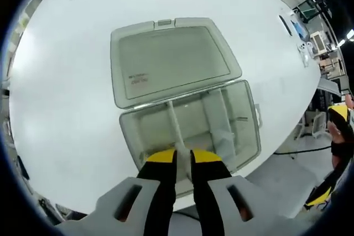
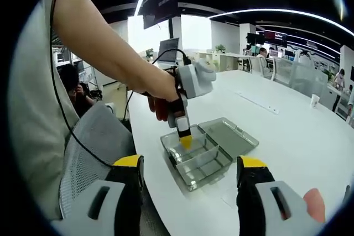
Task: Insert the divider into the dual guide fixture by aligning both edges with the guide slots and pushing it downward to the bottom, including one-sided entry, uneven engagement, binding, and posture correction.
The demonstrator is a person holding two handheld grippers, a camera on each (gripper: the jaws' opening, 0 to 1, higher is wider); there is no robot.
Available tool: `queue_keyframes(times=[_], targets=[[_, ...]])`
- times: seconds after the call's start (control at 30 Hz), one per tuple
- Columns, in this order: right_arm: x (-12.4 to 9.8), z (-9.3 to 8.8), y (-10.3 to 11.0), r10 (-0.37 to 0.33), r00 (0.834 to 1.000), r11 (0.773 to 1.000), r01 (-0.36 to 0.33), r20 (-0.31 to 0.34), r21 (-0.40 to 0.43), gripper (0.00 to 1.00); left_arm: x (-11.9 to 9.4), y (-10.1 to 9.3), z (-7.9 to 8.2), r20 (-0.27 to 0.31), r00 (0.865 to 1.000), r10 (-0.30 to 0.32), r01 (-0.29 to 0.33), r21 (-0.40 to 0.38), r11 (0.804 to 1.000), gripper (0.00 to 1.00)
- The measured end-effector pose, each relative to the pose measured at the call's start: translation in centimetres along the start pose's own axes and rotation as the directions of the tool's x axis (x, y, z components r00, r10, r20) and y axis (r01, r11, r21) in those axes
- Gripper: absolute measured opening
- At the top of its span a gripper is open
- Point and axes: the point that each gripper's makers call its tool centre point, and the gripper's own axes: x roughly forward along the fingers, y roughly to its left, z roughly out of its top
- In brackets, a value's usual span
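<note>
In the left gripper view, the left claw (image 1: pixel 184 157) is clenched on the top edge of the divider (image 1: pixel 176 127), which stands upright inside the clear box (image 1: pixel 250 115) on the white tabletop (image 1: pixel 66 92), the lid (image 1: pixel 166 59) lying flat beyond. In the right gripper view, the right claw (image 2: pixel 191 172) hovers released, short of the box (image 2: pixel 194 176); farther off, a hand (image 2: pixel 160 103) holds the left claw (image 2: pixel 185 140) over it.
</note>
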Motion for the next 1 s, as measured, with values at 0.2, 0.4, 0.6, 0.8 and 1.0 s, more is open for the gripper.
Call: queue_keyframes(times=[0.2,0.4,0.6,0.8,1.0], targets=[[0.05,0.24,0.22,0.006,1.000,1.000,-0.006,0.001,-0.005,0.66,-0.30,-0.15,-0.27,-0.004,1.000,-0.014,0.014,-0.024,1.000,0.06],[0.01,0.31,0.44,0.008,1.000,1.000,-0.008,-0.001,-0.009,0.66,-0.25,-0.47,-0.41,-0.018,1.000,-0.010,0.010,-0.030,0.999,0.01],[-0.15,0.22,0.46,0.001,1.000,1.000,-0.001,-0.001,-0.007,0.66,0.02,-0.51,-0.51,-0.037,0.999,0.007,-0.008,-0.038,0.999,0.00],[-0.33,0.07,0.39,-0.004,1.000,1.000,0.004,-0.002,-0.003,0.66,-0.05,-0.62,-0.55,-0.054,0.998,0.022,-0.024,-0.024,0.999,0.00],[-0.40,0.08,0.33,-0.008,1.000,1.000,0.008,-0.003,-0.004,0.66,0.02,-0.63,-0.64,-0.055,0.998,0.030,-0.031,-0.017,0.999,0.00]])
